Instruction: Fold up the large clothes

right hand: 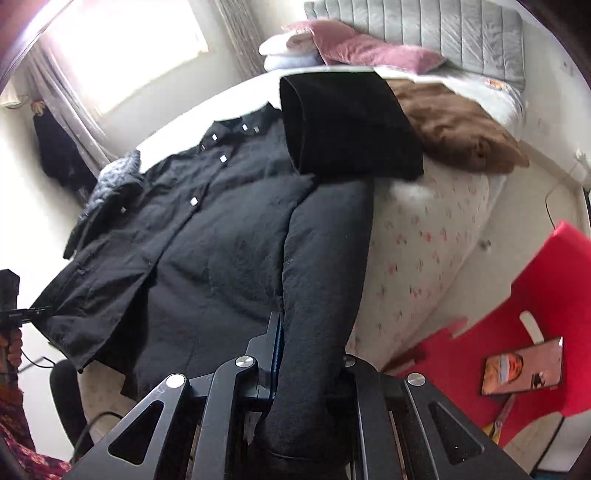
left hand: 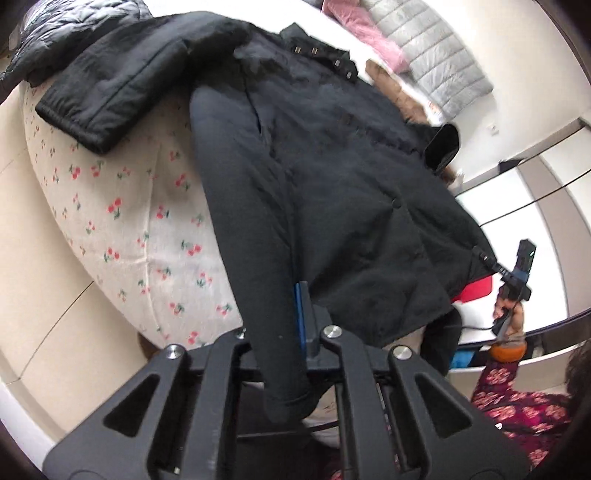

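Black coat [left hand: 332,177] on bed [left hand: 122,221]; two grippers, left [left hand: 284,317], right [right hand: 306,347], each clamped on hem.

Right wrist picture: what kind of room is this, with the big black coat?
Most likely a bedroom. The black coat lies spread on a bed with a cherry-print sheet, there are pink pillows against a grey padded headboard, and a curtained window.

Daylight poured in from the window [right hand: 122,48], blown out to white glare. Both views bent hard at the fisheye edges, with dark corners, and the coat [left hand: 332,177] smeared with motion blur.
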`<action>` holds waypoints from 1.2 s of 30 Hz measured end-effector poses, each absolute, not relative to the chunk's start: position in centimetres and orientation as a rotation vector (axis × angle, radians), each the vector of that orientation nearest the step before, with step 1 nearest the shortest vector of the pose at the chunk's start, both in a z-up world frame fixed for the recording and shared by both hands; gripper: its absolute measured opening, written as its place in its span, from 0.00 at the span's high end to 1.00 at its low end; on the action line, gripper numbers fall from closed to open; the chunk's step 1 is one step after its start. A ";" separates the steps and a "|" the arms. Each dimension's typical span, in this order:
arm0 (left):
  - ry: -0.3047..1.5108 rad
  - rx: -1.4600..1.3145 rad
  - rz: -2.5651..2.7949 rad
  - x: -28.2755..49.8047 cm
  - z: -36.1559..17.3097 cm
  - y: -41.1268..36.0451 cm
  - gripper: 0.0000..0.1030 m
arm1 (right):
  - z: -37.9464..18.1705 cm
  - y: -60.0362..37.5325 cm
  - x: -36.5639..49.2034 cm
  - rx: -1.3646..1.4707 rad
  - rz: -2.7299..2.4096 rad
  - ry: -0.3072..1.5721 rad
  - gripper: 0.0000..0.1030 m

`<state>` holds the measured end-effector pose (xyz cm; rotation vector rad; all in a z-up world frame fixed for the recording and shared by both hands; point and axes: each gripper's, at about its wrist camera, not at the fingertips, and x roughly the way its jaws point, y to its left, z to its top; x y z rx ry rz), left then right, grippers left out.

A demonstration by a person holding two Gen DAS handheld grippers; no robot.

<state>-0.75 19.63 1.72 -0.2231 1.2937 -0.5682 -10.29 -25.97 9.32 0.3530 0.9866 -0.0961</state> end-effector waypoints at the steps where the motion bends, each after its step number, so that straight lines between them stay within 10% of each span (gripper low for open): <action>1: 1.335 -0.152 -0.527 -1.0 0.4 19.1 0.87 | 7.2 -26.1 -9.9 0.351 -0.111 1.052 0.86; 7: 1.335 0.037 -0.368 -0.6 -0.5 18.2 0.40 | 2.8 -27.1 -6.8 0.297 -0.229 1.208 0.49; 13: 1.171 0.113 -0.285 0.5 4.5 18.8 0.24 | 7.2 -27.1 -5.3 0.231 -0.274 1.078 0.29; 21: 1.025 0.089 -0.357 5.5 7.2 12.3 0.19 | 10.5 -24.6 2.2 0.150 -0.234 0.972 0.19; 36: 1.097 -0.040 -0.525 11.3 -4.2 1.1 0.19 | 3.1 -21.7 19.8 -0.047 -0.556 0.949 0.18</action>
